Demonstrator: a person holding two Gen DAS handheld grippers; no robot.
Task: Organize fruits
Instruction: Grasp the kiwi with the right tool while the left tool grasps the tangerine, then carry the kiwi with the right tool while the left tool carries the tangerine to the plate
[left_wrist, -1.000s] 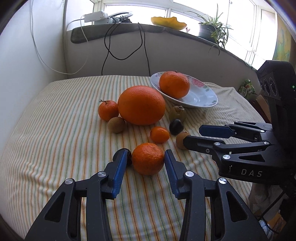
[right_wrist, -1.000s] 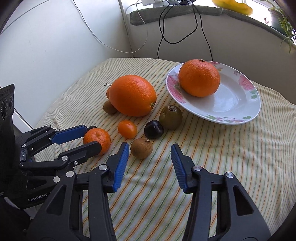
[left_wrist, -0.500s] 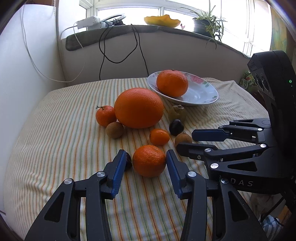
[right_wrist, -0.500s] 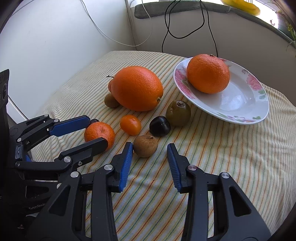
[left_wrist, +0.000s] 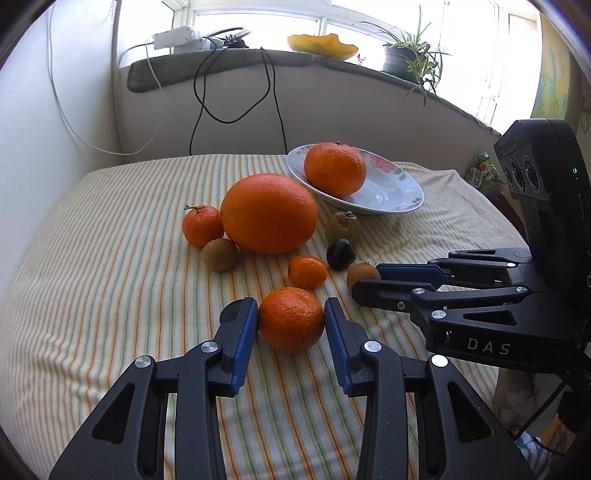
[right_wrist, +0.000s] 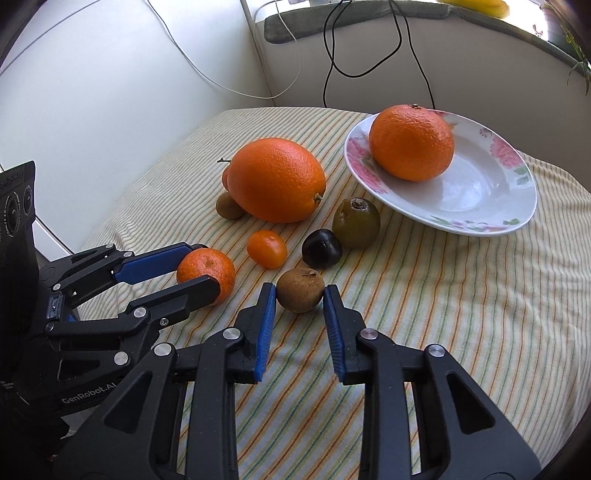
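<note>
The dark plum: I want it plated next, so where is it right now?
In the right wrist view the plum lies mid-table on the cloth, touching the green fruit, left of the plate.

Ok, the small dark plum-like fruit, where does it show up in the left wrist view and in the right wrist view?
Left wrist view: the dark fruit sits right of centre, just below the green-brown fruit.
Right wrist view: the dark fruit is near centre, left of and below that green-brown fruit.
Shared landmark: the flowered plate holding an orange.
</note>
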